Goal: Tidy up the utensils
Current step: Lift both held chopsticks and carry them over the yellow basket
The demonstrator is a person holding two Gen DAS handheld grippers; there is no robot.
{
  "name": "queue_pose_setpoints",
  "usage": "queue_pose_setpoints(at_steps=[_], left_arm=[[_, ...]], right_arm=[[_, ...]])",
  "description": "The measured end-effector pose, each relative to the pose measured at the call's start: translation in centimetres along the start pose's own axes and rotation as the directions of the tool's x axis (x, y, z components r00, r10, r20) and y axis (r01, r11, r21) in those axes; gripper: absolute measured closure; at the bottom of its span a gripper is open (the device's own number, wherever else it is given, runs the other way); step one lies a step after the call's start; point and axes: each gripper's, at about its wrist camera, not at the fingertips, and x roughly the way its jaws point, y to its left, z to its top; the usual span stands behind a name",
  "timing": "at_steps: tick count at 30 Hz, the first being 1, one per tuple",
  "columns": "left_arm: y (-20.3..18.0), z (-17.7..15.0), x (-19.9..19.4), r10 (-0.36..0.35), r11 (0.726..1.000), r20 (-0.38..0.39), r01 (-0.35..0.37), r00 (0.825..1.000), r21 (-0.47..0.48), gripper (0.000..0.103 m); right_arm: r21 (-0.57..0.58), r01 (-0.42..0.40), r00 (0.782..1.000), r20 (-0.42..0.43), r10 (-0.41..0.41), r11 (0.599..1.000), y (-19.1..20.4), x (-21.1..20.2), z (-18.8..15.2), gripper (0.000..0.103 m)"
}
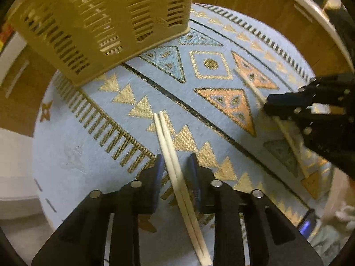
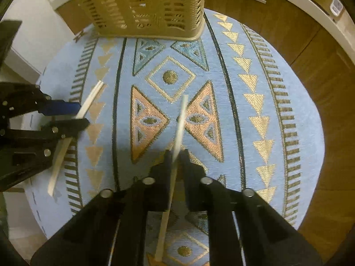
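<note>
My left gripper (image 1: 176,157) is shut on a pair of pale chopsticks (image 1: 163,128) that run side by side between its fingers, over the blue patterned cloth (image 1: 66,144). In the right wrist view the left gripper (image 2: 83,114) shows at the left edge with the pair (image 2: 91,97) slanting through its jaws. My right gripper (image 2: 176,153) is shut on a single pale chopstick (image 2: 183,110), which is blurred. The left wrist view has the right gripper (image 1: 267,105) at the right with that chopstick (image 1: 248,79) crossing its tips. A beige slotted utensil basket (image 1: 99,22) (image 2: 144,6) stands at the cloth's far side.
The cloth (image 2: 255,110) covers a rounded surface that drops off on all sides. Brown wooden cabinet fronts (image 2: 321,77) and a white edge (image 1: 310,11) lie beyond it. A small dark object with a blue glow (image 1: 308,223) sits at the cloth's near right edge.
</note>
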Motion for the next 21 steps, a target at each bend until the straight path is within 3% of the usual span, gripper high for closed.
queue_pose_setpoints(at_steps=[6,10,13,17,21], left_arm=[[-0.6,-0.3,-0.1,0.046,0.998,0.053,-0.044,0.998,-0.034,0.092],[0.2,-1.0,-1.2,0.009,0.996,0.14,0.004,0.99,-0.09,0.093],[0.7,-1.5,-3.2,-0.016,0.99,0.237,0.048,0.971,-0.129,0.093],[1.1,-1.8,-6.8,-0.02,0.985,0.387,0.085,0.922,-0.151,0.094],[1.1,-1.7,-10.4,-0.015,0.983,0.554,0.114,0.832,-0.143,0.094]], right_arm=[[-0.027,0.016,1.0,0.017,-0.015,1.0,0.9,-0.1,-0.5,0.099],[-0.011,-0.034,0.998,0.054,0.035,0.999,0.8,-1.1,-1.2,0.099],[-0.014,-0.067,0.991,0.118,0.068,0.998,0.7,-2.8,-1.5,0.099],[-0.031,-0.106,0.967,0.228,0.11,0.994,1.2,-5.9,-1.7,0.099],[-0.055,-0.151,0.926,0.342,0.16,0.987,0.9,-9.1,-1.1,0.099]])
